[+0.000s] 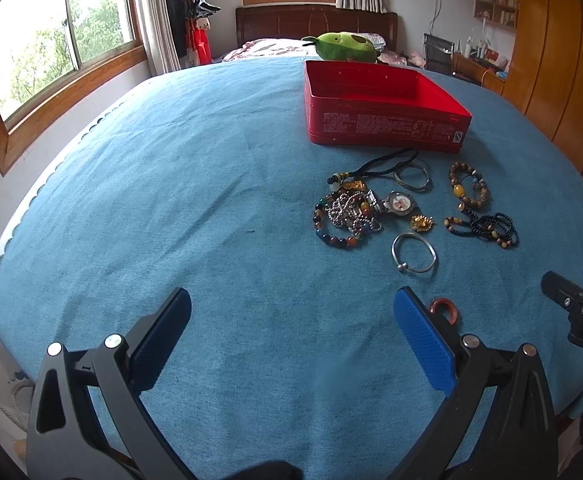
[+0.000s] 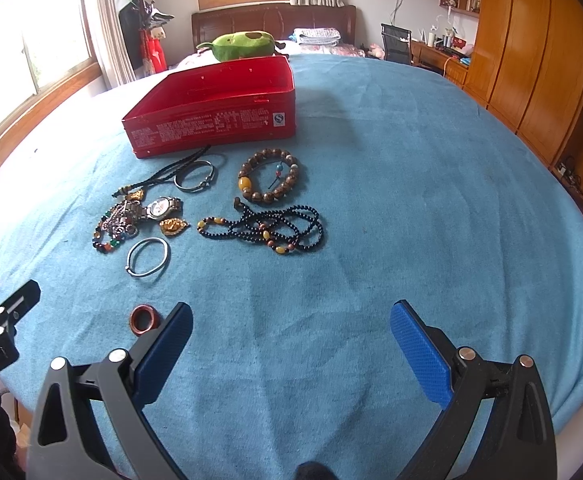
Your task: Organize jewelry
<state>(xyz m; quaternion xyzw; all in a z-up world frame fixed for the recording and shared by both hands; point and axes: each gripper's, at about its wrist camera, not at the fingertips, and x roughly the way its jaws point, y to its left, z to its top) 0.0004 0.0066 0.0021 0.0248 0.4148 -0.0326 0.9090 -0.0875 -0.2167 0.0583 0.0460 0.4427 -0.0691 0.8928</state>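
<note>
Both tools hover above the blue bedspread [image 2: 371, 160] with nothing in them: the left gripper [image 1: 291, 332] stands spread wide, and the right gripper [image 2: 291, 340] is equally splayed, its pads bare.

The jewelry lies in a loose cluster just in front of the open red tin [image 2: 219, 108], toward 12 o'clock from the right gripper and 1 o'clock from the left. In the right wrist view, the brown wooden bead bracelet [image 2: 269, 178] sits at 12 o'clock, with the tangled black bead strand [image 2: 275, 228] just nearer. At 11 o'clock lie the wristwatch [image 2: 159, 206], a gold pendant [image 2: 173, 225], a dark bangle [image 2: 194, 178], a silver bangle [image 2: 147, 256] and a heap of chain over a multicoloured bead bracelet [image 2: 111, 232]. A small red-brown ring [image 2: 144, 319] rests just beside the right gripper's left finger, at 10 o'clock.

All of it looks light. The bangles are stiff, smooth and thin, likely to skid on the cloth or slip from the pads, so pinching across one side of the hoop seems safest. The bead strands and chain are limp and will drape and snag on neighbours; taking a bunched section would lift them cleanly. The watch probably wants a grip across its case. The ring is tiny and low, the hardest pinch.
</note>
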